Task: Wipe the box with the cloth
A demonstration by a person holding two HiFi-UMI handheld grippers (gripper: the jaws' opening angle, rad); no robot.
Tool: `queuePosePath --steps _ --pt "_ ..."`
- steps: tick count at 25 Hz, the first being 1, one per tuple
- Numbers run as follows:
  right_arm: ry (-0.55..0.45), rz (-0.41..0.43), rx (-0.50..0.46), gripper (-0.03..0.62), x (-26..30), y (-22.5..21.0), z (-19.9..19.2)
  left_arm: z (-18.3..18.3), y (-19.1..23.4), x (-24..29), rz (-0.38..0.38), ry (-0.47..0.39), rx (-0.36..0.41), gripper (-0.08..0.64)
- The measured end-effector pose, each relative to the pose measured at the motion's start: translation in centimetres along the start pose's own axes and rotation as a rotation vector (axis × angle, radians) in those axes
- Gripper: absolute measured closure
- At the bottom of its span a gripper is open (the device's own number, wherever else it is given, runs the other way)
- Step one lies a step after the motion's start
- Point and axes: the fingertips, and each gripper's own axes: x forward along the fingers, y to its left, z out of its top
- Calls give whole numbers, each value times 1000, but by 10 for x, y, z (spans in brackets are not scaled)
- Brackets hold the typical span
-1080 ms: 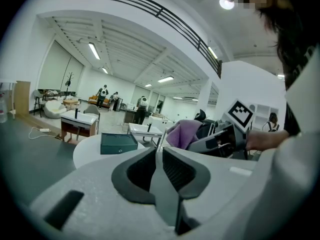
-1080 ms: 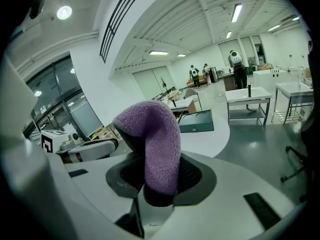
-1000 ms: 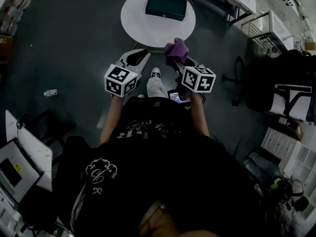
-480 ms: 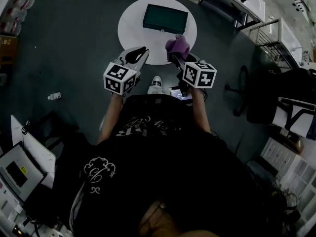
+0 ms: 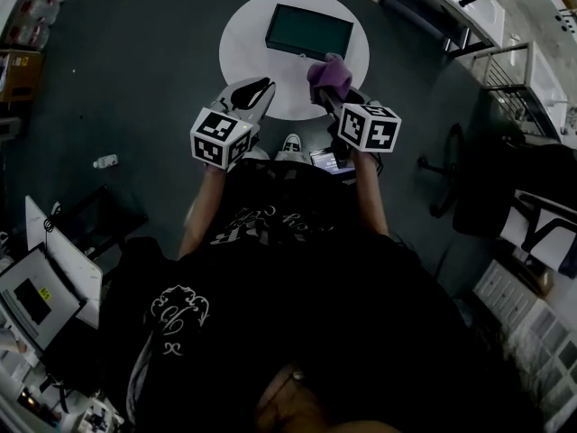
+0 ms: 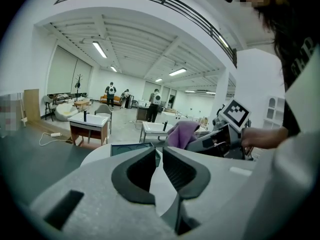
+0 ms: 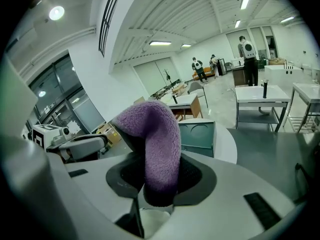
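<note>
Right gripper view, right tool (image 7: 159,184) clamping cloth (image 7: 152,134), box (image 7: 199,138) partly hidden

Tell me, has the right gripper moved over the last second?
Yes. The right gripper, shut on the purple cloth, has come forward over the near rim of the round table, closer to the box.

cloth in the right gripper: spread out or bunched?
Bunched. The purple cloth is pinched in the jaws of the right gripper and humps over them in one thick fold; none lies flat.
</note>
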Motion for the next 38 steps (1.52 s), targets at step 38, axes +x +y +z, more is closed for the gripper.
queuePosePath --steps 38 --pt "252 -227 -75 477 309 -51 81 -7 155 57 -229 120 27 522"
